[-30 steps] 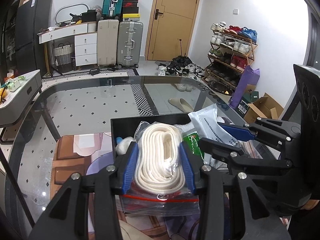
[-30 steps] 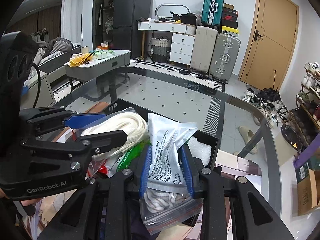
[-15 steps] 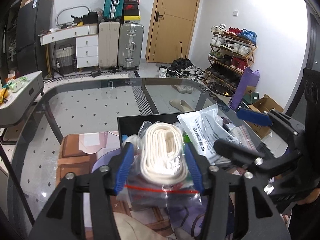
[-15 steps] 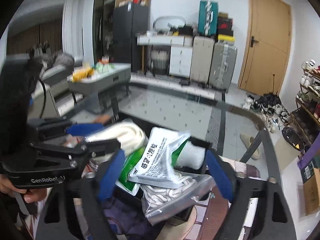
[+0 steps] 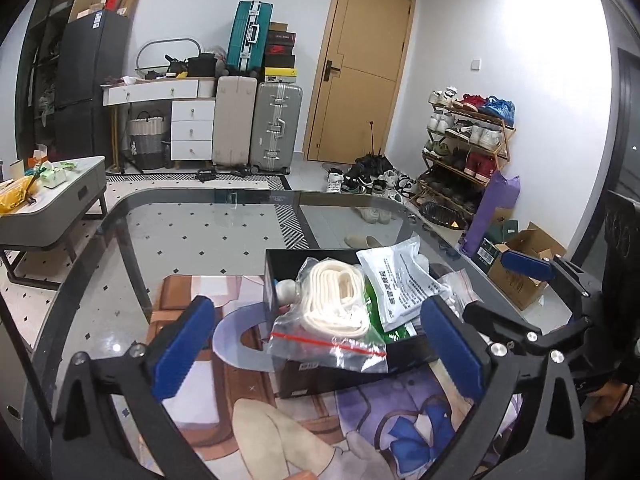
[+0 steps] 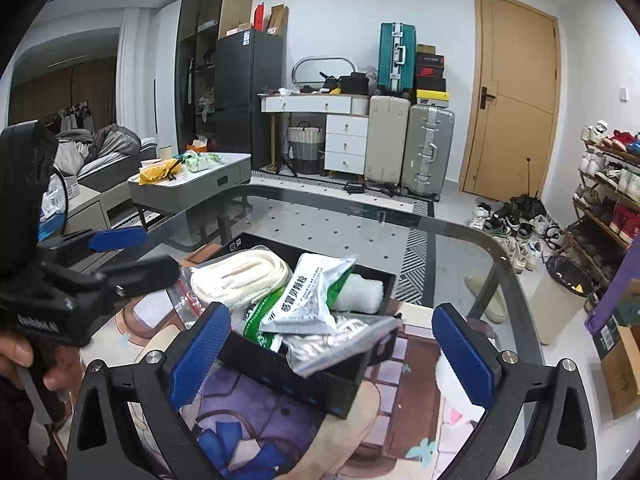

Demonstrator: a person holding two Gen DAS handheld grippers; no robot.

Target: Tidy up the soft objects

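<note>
A black box point(image 5: 276, 276) point(image 6: 320, 380) stands on the printed mat and holds soft packs. A zip bag of white rope point(image 5: 336, 304) point(image 6: 240, 276) droops over its near left rim. A white printed packet point(image 5: 400, 276) point(image 6: 312, 296) lies on a green one point(image 6: 256, 320), beside a second rope bag point(image 6: 336, 340) and a white roll point(image 6: 360, 294). My left gripper point(image 5: 317, 345) point(image 6: 132, 256) and right gripper point(image 6: 333, 352) point(image 5: 508, 288) hang just short of the box. Their jaws are opening wide, and nothing is pressed between the pads.
The mat point(image 5: 280, 432) covers the near part of a glass table point(image 5: 180, 216). A low grey side table point(image 6: 192, 180) stands to the left. Suitcases point(image 5: 276, 128), a shoe rack point(image 5: 468, 148) and a cardboard box point(image 5: 520, 272) sit on the floor beyond. A hand point(image 6: 16, 356) grips the left tool.
Both grippers went from shut on their bags to wide open and drew back from the box. The rope bag and the printed packet now rest in the box.
</note>
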